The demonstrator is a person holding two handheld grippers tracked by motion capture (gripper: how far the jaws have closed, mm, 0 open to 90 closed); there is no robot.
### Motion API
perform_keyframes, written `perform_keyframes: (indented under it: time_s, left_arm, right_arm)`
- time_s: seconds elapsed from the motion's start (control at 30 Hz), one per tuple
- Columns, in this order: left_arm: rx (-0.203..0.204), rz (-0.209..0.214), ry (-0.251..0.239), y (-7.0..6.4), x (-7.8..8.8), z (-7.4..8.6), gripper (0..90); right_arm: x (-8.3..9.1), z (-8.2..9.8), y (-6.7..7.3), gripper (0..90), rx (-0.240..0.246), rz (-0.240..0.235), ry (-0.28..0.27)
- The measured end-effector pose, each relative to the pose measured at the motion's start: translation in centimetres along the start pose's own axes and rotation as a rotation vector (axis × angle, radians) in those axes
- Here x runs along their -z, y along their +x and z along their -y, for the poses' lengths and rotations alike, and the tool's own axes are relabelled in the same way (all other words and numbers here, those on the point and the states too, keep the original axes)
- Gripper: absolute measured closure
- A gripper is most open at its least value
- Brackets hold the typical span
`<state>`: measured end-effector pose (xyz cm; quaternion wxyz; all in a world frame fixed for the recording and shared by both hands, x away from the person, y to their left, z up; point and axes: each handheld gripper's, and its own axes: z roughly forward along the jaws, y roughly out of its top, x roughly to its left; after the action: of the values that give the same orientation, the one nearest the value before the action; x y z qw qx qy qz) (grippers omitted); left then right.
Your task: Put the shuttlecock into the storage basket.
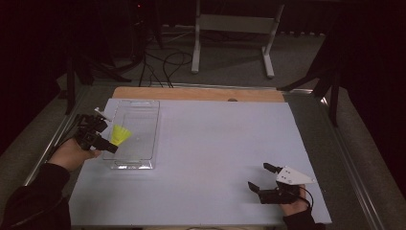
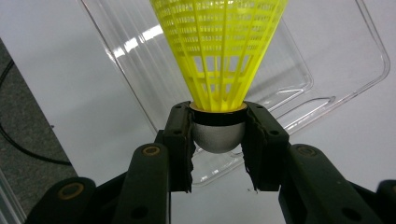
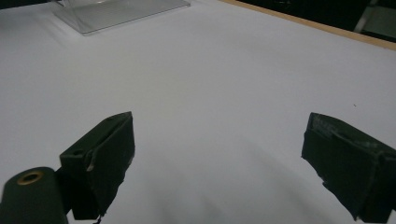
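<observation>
Shuttlecock [image 2: 218,51] clamped by left gripper [image 2: 218,135] jaws above clear tray [image 1: 136,135], right gripper [image 1: 261,176] jaws apart.

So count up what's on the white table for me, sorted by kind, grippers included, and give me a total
Yellow plastic mesh shuttlecock with a grey rounded cork: 1, clamped by the cork in the left gripper
Clear plastic rectangular tray: 1
Black two-jaw grippers: 2, the left one and the right gripper, its jaws wide apart with nothing between them
Total: 4
</observation>
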<state>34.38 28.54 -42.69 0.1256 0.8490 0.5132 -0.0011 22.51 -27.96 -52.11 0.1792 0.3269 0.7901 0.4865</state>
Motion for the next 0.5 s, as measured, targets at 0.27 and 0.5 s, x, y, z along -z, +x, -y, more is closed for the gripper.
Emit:
perform_keyframes:
  time_s: [0.27,0.5]
  left_arm:
    - [-0.019,0.015,0.069,0.13,-0.91,-0.33,65.3]
    - [-0.038,0.003,0.11,-0.14,-1.17,-0.7,65.2]
  right_arm:
    - [-0.03,0.03,0.02,9.8,0.0,-0.002,0.002]
    - [-0.03,0.01,0.03,9.8,0.002,-0.001,0.001]
